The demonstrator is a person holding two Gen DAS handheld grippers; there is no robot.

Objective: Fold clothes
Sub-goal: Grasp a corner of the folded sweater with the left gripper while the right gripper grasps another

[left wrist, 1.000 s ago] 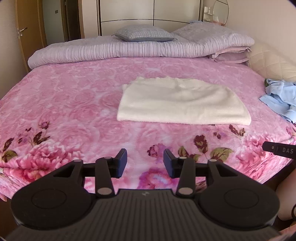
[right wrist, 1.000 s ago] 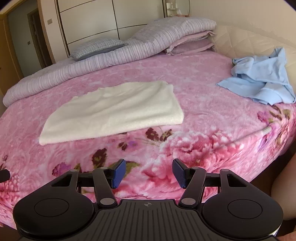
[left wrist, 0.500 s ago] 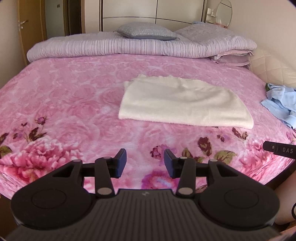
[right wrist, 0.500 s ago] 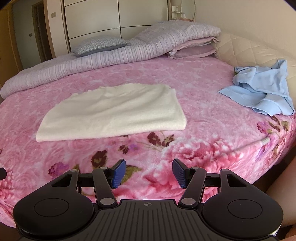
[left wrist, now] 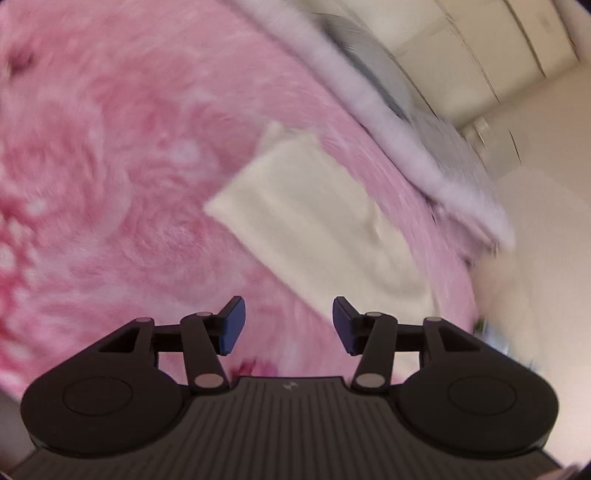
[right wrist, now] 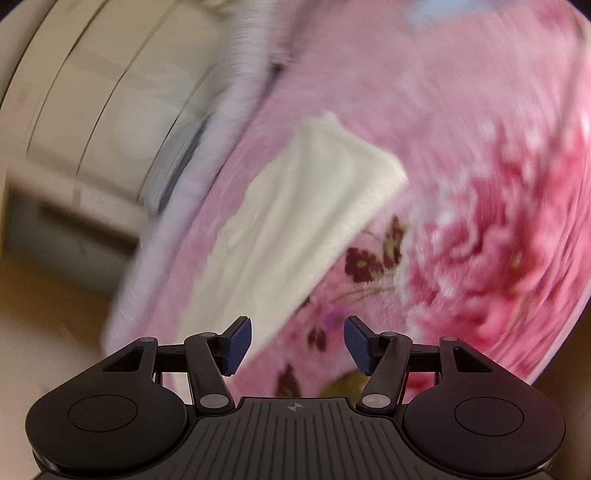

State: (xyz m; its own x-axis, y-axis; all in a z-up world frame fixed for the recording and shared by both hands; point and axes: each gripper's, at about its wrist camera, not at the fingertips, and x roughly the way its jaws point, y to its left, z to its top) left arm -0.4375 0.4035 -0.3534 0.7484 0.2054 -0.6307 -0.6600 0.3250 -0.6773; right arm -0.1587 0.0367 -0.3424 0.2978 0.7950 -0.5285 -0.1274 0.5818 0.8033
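Note:
A cream folded garment [left wrist: 314, 218] lies flat on the pink floral bedspread [left wrist: 110, 166]; it also shows in the right wrist view [right wrist: 299, 229]. Both views are tilted and blurred. My left gripper [left wrist: 287, 325] is open and empty, above the bedspread just short of the garment's near edge. My right gripper [right wrist: 297, 345] is open and empty, above the garment's near edge. The bedspread also fills the right wrist view [right wrist: 480, 184].
A folded striped lilac duvet [left wrist: 424, 155] and a grey pillow [left wrist: 373, 74] lie along the bed's far side, with cream wardrobe doors [left wrist: 480, 48] behind. A light blue garment [right wrist: 436, 9] shows at the top edge of the right wrist view.
Both grippers have rolled sharply and moved in closer to the cream garment, blurring both views. Both stay open and empty.

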